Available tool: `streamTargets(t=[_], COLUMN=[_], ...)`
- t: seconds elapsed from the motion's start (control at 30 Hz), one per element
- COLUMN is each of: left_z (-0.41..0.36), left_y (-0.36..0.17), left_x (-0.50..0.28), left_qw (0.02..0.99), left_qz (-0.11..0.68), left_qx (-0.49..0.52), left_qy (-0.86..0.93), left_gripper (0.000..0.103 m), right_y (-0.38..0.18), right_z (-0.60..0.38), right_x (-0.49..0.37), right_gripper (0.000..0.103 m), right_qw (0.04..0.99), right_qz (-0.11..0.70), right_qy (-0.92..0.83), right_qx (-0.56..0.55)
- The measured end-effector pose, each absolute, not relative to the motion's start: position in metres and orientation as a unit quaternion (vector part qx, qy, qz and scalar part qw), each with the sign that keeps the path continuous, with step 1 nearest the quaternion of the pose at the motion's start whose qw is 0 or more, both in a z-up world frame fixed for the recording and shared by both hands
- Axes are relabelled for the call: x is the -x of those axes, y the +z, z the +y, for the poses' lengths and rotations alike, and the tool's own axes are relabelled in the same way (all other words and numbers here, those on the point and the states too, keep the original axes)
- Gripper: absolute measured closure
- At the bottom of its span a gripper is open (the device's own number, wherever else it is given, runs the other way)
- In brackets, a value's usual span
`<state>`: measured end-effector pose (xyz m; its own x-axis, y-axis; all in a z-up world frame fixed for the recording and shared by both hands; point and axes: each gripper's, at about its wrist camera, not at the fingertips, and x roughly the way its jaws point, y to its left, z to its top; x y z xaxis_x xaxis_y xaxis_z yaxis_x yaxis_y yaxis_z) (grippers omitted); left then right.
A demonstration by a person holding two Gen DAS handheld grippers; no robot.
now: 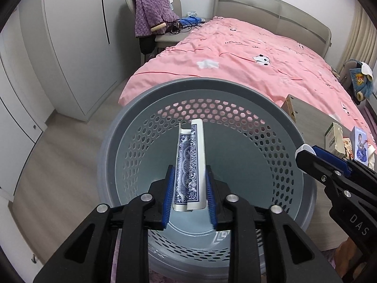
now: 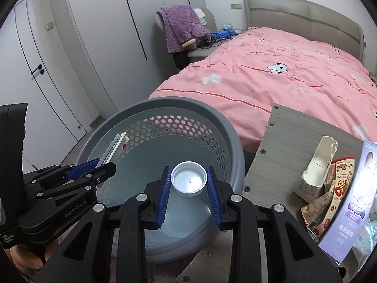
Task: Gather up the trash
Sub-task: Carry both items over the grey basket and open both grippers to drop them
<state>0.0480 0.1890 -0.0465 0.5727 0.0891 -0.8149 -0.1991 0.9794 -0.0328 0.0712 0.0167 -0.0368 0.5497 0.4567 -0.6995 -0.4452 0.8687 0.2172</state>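
Beside the pink bed (image 1: 247, 66), both grippers hang over the empty grey basket (image 1: 150, 94). Left gripper (image 1: 189, 193) has its fingers pinched on a card box (image 1: 188, 162); right gripper (image 2: 189, 188) clasps a white lid (image 2: 188, 180). I'd judge this the drop step: next, spread both over the basket.

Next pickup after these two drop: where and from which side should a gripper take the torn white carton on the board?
Grip the torn white carton across its flat side walls, mid-body, coming from above: it stands nearly upright, its ragged top looks weak, and snack packets crowd its right.
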Motion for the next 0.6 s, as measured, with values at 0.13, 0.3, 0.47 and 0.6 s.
streamTargets(t=[0.13, 0.3, 0.47, 0.6], left_z=[0.1926, 0.193, 0.1942, 0.1926], left_y=[-0.0437, -0.0424, -0.0415, -0.0385], left_x=[-0.0487, -0.0463, -0.0444, -0.0411], left_qw=[0.887, 0.887, 0.887, 0.891], left_qz=[0.449, 0.447, 0.446, 0.439], left_qx=[0.064, 0.062, 0.062, 0.055], left_qy=[0.089, 0.095, 0.098, 0.104], left_gripper=[0.059, 0.056, 0.054, 0.05], right_y=[-0.0324, -0.0304, -0.0303, -0.0299], right_z=[0.018, 0.018, 0.018, 0.0184], right_x=[-0.0688, -0.0679, -0.0679, -0.0664], right_gripper=[0.061, 0.061, 0.061, 0.061], right_qw=[0.885, 0.886, 0.887, 0.886], right_qz=[0.391, 0.388, 0.388, 0.388], right_qy=[0.253, 0.252, 0.252, 0.252], right_qx=[-0.003, 0.0, 0.001, 0.003])
